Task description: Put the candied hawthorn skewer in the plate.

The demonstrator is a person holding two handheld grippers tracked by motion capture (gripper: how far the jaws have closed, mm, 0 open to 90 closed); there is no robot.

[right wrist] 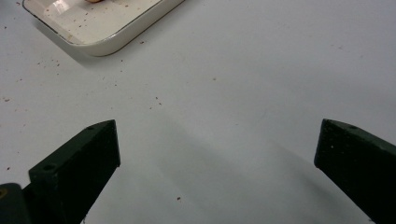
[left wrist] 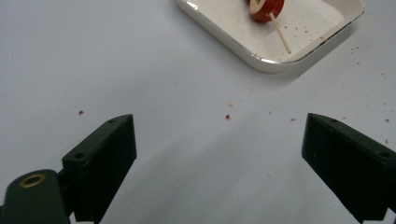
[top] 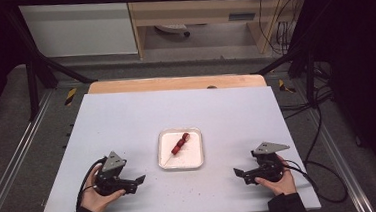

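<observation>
Red sausage skewer (top: pixel 180 143), stick poking lower left, lying diagonally in white tray (top: pixel 165 160) at frame centre. Left gripper (top: pixel 140 179) and right gripper (top: pixel 238 172) both spread, empty, flanking tray on white table (top: pixel 126 115). Red crumbs (left wrist: pixel 228 116) scattered nearby.

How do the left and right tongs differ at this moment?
The left tongs sit left of the white rectangular tray and point right; the right tongs sit right of it and point left. The left gripper view includes the red skewer. Both are open, empty, resting on the white table.
</observation>
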